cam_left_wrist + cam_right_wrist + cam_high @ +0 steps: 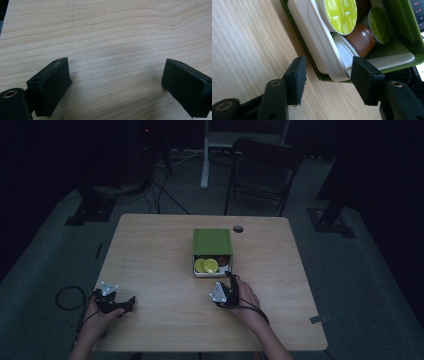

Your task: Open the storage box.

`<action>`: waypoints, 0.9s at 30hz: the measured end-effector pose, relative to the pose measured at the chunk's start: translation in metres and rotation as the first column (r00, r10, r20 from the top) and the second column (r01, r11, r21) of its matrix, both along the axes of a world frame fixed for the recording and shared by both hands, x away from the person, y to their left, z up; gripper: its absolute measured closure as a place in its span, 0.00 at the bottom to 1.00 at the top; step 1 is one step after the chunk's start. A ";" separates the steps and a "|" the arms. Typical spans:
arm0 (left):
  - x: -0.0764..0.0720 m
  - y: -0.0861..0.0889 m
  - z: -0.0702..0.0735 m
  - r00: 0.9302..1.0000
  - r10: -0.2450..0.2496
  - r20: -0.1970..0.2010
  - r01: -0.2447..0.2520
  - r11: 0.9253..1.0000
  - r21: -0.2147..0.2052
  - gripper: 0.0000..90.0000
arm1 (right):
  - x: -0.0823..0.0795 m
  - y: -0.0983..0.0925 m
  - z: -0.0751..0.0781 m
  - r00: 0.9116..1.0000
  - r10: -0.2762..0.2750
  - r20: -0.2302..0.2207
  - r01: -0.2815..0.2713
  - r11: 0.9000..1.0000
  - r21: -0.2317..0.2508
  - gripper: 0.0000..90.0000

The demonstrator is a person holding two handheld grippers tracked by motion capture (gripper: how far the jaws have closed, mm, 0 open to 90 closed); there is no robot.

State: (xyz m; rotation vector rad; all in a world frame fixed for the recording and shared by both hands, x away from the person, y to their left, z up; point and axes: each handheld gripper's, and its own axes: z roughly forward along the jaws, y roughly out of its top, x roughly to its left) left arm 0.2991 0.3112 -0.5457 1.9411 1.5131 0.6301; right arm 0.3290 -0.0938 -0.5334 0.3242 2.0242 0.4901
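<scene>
Where the lime-green foil lids face the right gripper view, the word "CAPPUCCINO" repeats in small white print across the nearest coffee pod (340,14); the smaller lines of print are too fine to read. A second green-lidded pod (380,25) lies on its side behind it, and a brown pod (361,40) with a white rim lies between them, closest to the jaws.

All the pods sit in a white tray (317,37), which is pulled part-way out of a green box (212,241) like a drawer. The box rests on the far middle of the wooden table (160,270), with the open tray end toward the person. A round cable hole (238,228) lies just beyond the box to the right. A folding chair (262,170) and a white stand (207,150) are on the dark floor behind the table.

The right gripper (325,75) is at the near corner of the tray. Its jaws are part-way closed and straddle that corner: one pad is over bare wood just outside the green wall, the other is beside the tray's end by the brown pod. No pad visibly presses on anything, so the grip is released. The green wall and tray rim stand between the jaws and the pods.

The left gripper (115,80) rests on the near left part of the table, well apart from the box. Its jaws are spread wide over bare wood, holding nothing.
</scene>
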 end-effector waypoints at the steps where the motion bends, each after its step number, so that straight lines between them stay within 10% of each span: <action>1: 0.000 0.000 0.000 1.000 0.000 0.000 0.000 1.000 0.000 0.10 | 0.001 0.001 0.000 1.000 0.001 0.000 -0.001 1.000 -0.004 0.53; 18: 0.000 0.000 0.000 1.000 0.000 0.000 0.000 1.000 0.000 0.10 | 0.012 0.016 -0.003 0.999 0.038 0.036 -0.032 0.987 -0.159 0.67; 27: 0.000 0.000 0.000 1.000 0.000 0.000 0.000 1.000 0.000 0.10 | 0.013 0.018 -0.007 0.993 0.069 0.094 -0.042 0.963 -0.268 0.75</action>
